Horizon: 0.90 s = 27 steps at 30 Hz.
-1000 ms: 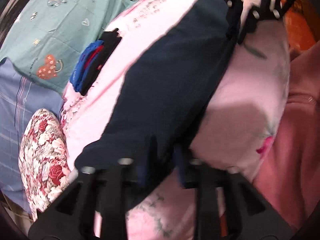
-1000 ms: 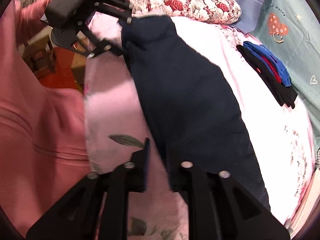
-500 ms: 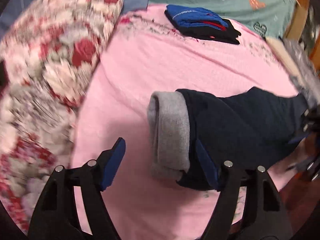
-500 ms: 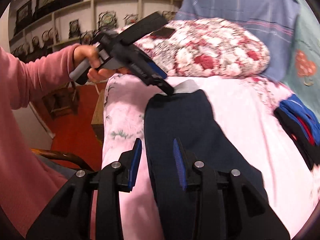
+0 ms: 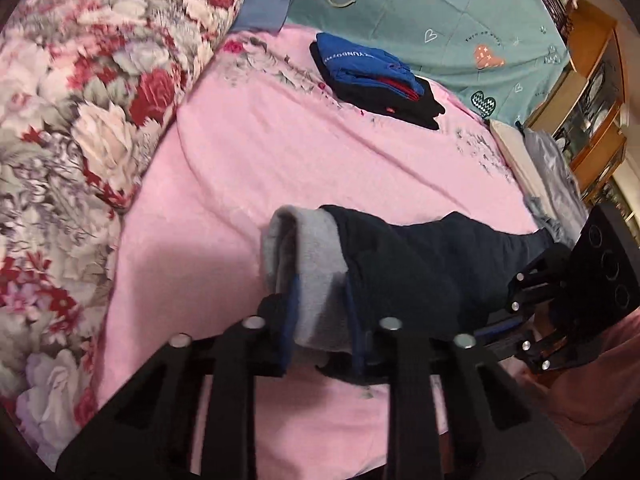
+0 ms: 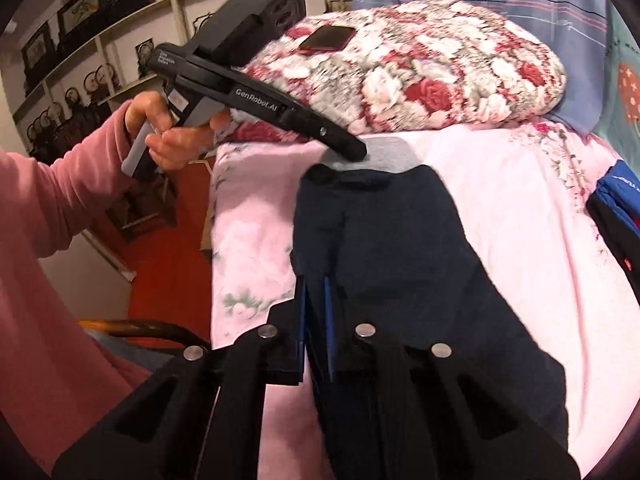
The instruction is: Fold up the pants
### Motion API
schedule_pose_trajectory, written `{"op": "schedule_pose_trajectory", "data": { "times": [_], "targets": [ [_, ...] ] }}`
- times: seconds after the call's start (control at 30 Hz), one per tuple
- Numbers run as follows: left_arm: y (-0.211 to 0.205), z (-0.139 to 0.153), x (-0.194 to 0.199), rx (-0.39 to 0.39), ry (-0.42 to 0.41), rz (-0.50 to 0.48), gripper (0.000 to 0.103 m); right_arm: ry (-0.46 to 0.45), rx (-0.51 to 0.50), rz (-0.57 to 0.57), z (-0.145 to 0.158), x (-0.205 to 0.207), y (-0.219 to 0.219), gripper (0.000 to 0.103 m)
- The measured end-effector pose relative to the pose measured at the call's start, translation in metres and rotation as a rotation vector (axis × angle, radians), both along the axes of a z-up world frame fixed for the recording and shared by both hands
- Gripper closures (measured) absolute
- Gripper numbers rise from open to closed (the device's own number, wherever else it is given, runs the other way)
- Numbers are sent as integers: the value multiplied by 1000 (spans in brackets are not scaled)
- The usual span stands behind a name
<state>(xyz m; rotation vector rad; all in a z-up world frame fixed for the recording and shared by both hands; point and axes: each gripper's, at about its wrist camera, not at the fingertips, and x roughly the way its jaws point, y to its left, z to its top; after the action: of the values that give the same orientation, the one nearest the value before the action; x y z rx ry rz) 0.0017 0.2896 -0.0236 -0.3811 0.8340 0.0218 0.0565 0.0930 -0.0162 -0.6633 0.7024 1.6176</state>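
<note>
Pants [image 5: 404,264]: dark navy, grey fleece lining turned out at one end, lying lengthwise across pink bedsheet [image 5: 280,168] near bed edge. Left gripper [image 5: 320,320]: pinching grey lining end. Right gripper [image 6: 314,308]: pressed together on opposite navy edge.

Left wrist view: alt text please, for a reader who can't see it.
The left tongs are shut on the grey turned-out waistband of dark navy pants lying on a pink bedsheet. The right tongs grip the pants' far end at the right edge. A folded clothes pile and floral quilt lie beyond.
</note>
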Motion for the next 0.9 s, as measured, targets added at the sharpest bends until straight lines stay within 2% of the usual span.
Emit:
{"op": "schedule_pose_trajectory", "data": {
  "times": [0.1, 0.17, 0.2, 0.23, 0.3, 0.37, 0.4, 0.43, 0.5, 0.6, 0.63, 0.67, 0.77, 0.87, 0.9],
  "targets": [
    [-3, -18, -6, 54, 44, 34, 84, -43, -65, 11, -24, -8, 9, 91],
    [-1, -38, -8, 63, 93, 72, 84, -80, -52, 11, -28, -13, 8, 76],
    [1, -39, -13, 50, 85, 85, 84, -86, -60, 15, -27, -16, 7, 64],
    [2, -33, -15, 46, 74, 96, 84, -79, -66, 19, -23, -17, 5, 61],
    [-2, -12, -20, 94, 43, 105, 82, -19, -19, 30, -6, -11, -13, 54],
    [-20, 17, -20, 176, -16, 87, 67, 10, 28, -6, 7, 4, -31, 50],
    [-30, 28, -19, 196, -43, 65, 45, 21, 44, -33, 11, 13, -40, 50],
    [-41, 38, -15, 212, -69, 43, 31, 37, 60, -84, 17, 28, -51, 50],
    [-71, 51, -3, 231, -118, -44, 29, 74, 73, -178, 21, 52, -67, 50],
    [-116, 46, 28, 203, -124, -197, 27, 157, 70, -338, 22, 100, -92, 50],
    [-128, 40, 37, 179, -123, -239, 27, 177, 70, -378, 21, 113, -98, 50],
    [-143, 27, 53, 123, -98, -288, 27, 197, 73, -415, 21, 125, -104, 50],
    [-166, -10, 81, 42, 5, -354, 28, 228, 56, -478, 17, 155, -112, 50],
    [-174, -39, 93, 35, 82, -357, 30, 244, 18, -474, 6, 175, -109, 50],
    [-175, -40, 92, 43, 69, -352, 30, 254, 0, -465, 1, 181, -105, 50]
  ]
}}
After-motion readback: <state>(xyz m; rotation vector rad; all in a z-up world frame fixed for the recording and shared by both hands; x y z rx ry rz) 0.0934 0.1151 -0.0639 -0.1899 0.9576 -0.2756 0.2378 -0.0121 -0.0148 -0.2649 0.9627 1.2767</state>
